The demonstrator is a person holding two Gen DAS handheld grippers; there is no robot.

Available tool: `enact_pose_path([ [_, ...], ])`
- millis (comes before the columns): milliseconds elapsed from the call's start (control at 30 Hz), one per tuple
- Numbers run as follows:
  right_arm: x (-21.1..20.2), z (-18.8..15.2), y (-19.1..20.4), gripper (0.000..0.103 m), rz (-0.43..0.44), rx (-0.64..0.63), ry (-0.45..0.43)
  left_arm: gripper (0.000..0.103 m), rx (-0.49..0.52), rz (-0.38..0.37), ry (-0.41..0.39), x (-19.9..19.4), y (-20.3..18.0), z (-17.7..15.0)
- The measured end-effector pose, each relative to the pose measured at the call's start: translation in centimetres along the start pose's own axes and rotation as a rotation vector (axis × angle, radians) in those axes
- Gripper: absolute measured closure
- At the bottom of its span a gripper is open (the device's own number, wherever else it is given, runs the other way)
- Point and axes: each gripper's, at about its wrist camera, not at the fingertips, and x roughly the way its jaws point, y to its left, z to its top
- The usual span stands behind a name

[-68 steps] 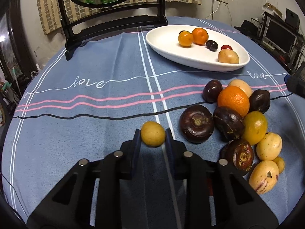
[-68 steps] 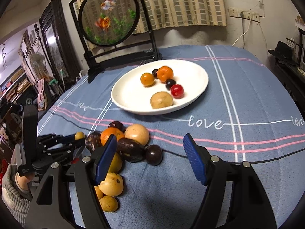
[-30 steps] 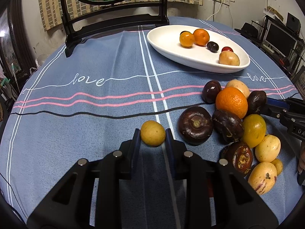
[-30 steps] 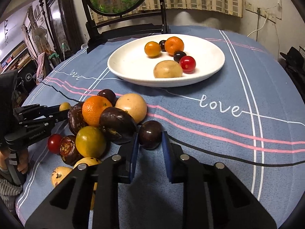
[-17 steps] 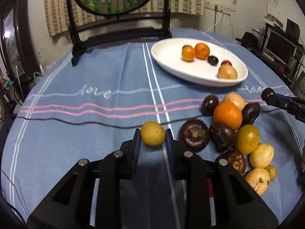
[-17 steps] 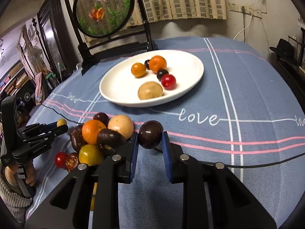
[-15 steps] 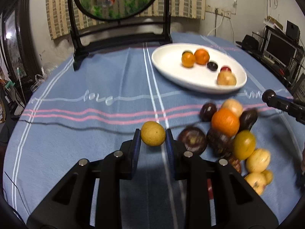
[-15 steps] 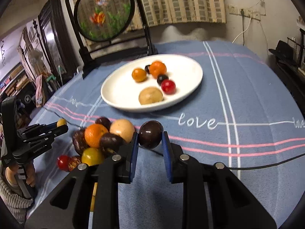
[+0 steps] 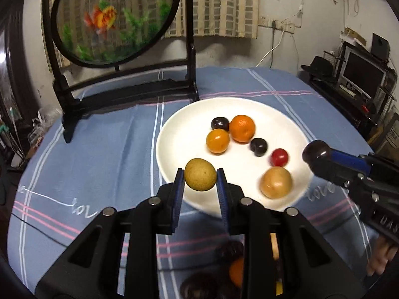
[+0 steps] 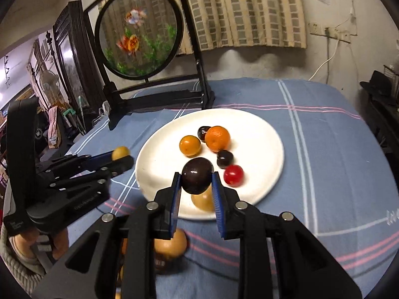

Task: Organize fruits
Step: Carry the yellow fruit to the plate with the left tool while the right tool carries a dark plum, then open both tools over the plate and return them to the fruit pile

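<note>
left wrist, yellow fruit (image 9: 200, 174) pinched in left gripper (image 9: 200, 183)

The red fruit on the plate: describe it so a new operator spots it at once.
Find the white plate on the blue tablecloth, in front of the round fish screen. The red fruit lies near the plate's right front, just beyond the tan fruit and beside a small dark fruit. It is the only red, glossy one there.
</note>
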Motion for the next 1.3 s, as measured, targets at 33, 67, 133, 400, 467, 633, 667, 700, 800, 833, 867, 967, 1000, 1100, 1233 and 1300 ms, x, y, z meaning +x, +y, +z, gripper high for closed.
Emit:
enact_pose_path([
  [33,0.9,0.2,-0.1,0.078,0.002,-0.001,0.009,0.077,-0.004,0.002,0.010,0.8,0.1,0.1],
  [67,1.6,0.5,-0.1,0.078,0.001,-0.004,0.016,0.077,-0.012,0.000,0.016,1.6,0.3,0.2],
  [133,3.0,0.9,-0.2,0.078,-0.008,-0.014,0.028,0.077,-0.013,-0.003,0.032,2.8,0.6,0.4],
  [400,6.0,0.8,-0.1,0.076,0.008,-0.053,0.096,0.044,0.002,0.024,0.047,4.9,0.9,0.5],
  [467,6.1,0.7,-0.5,0.075,0.007,-0.044,0.107,0.044,0.004,0.016,0.049,4.9,0.8,0.4],
  [633,5.1,0.7,-0.6,0.039,-0.017,-0.041,0.044,0.035,0.016,0.034,0.034,4.2,0.7,0.3],
  [667,4.8,0.9,-0.6,0.039,-0.012,-0.043,0.036,0.032,0.018,0.043,0.026,3.9,0.6,0.4],
  [700,4.5,1.1,-0.5,0.039,-0.005,-0.043,0.032,0.029,0.018,0.046,0.021,3.7,0.6,0.4],
  [800,3.4,1.5,-0.4,0.039,-0.006,-0.044,-0.011,0.023,0.010,0.047,0.006,3.1,0.8,0.6],
  [833,3.1,1.7,-0.3,0.039,-0.004,-0.047,-0.019,0.023,0.008,0.048,0.002,2.9,0.9,0.7],
  [867,2.7,1.8,-0.3,0.039,-0.002,-0.049,-0.027,0.023,0.008,0.052,-0.002,2.8,1.0,0.8],
  [967,2.2,2.0,-0.2,0.039,-0.006,-0.051,-0.033,0.019,0.000,0.067,-0.013,2.2,1.4,1.0],
  [1000,2.0,2.0,-0.1,0.039,-0.008,-0.050,-0.034,0.017,-0.008,0.071,-0.018,1.9,1.7,1.1],
  [1100,1.2,1.8,0.0,0.039,0.001,-0.028,-0.033,0.011,-0.029,0.088,-0.040,0.1,2.3,0.8],
  [1233,-1.3,0.4,0.0,0.030,0.006,0.024,-0.042,0.004,-0.051,0.116,-0.053,-2.8,3.0,-1.3],
  [1300,-2.7,-1.1,0.0,0.021,0.003,0.056,-0.046,0.002,-0.067,0.117,-0.053,-4.1,3.3,-3.2],
])
